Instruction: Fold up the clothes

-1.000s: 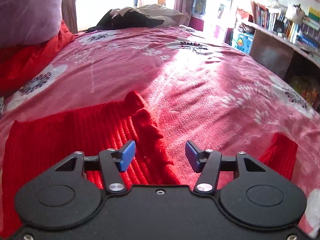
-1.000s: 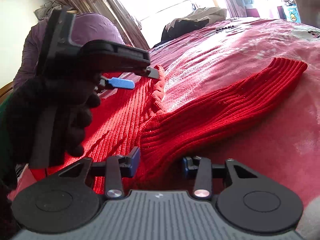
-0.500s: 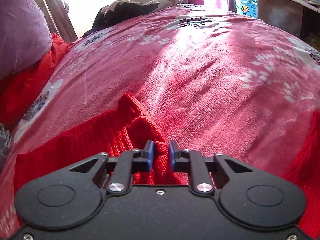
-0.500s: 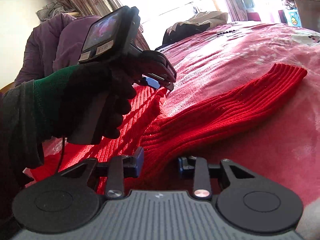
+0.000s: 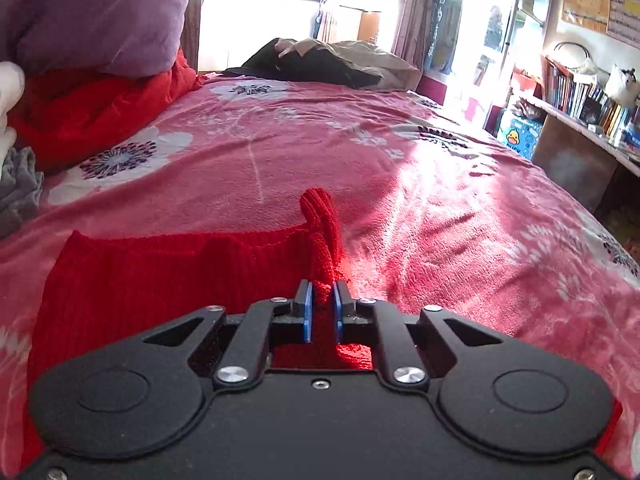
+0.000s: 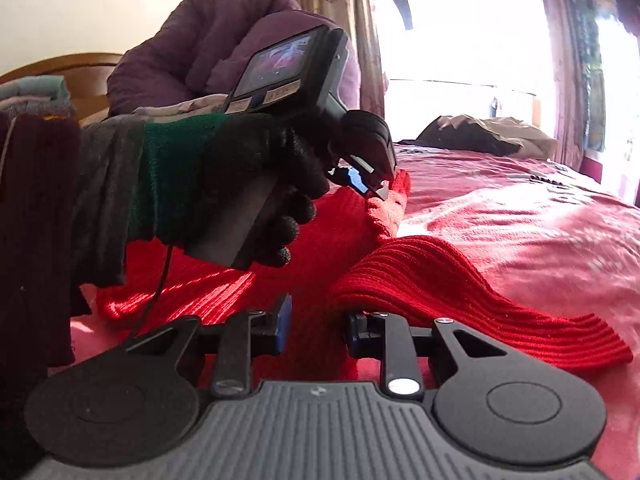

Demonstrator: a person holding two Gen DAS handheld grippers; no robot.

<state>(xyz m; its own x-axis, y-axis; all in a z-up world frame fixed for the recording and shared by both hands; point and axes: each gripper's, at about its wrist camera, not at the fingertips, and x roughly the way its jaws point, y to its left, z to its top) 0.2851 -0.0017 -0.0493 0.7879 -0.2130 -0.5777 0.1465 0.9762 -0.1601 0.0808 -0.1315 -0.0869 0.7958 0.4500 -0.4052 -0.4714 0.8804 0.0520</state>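
Bed (image 5: pixel 440 208): pink floral blanket, fills both views

Purple bedding (image 5: pixel 92 12): piled at 10 o'clock in the left wrist view, over a red quilt (image 5: pixel 92 116)

Dark and beige clothes heap (image 5: pixel 332 62): far end of bed, 12 o'clock, below the bright window

Bookshelf (image 5: pixel 588 96): 2 o'clock, books upright, well apart from the bed centre

Red ribbed sweater (image 5: pixel 168 276): spread flat on the near part of the blanket, 9 to 6 o'clock in the left view; one sleeve (image 6: pixel 472 300) runs toward 4 o'clock in the right view

Left gripper (image 5: pixel 322 310): held by a gloved hand (image 6: pixel 248 184); fingers clamped on a raised fold of the sweater's edge

Right gripper (image 6: pixel 316 328): fingers closing, gap visible between them; sleeve root drapes over the right finger (image 6: pixel 356 330), whether the pads press it cannot be told
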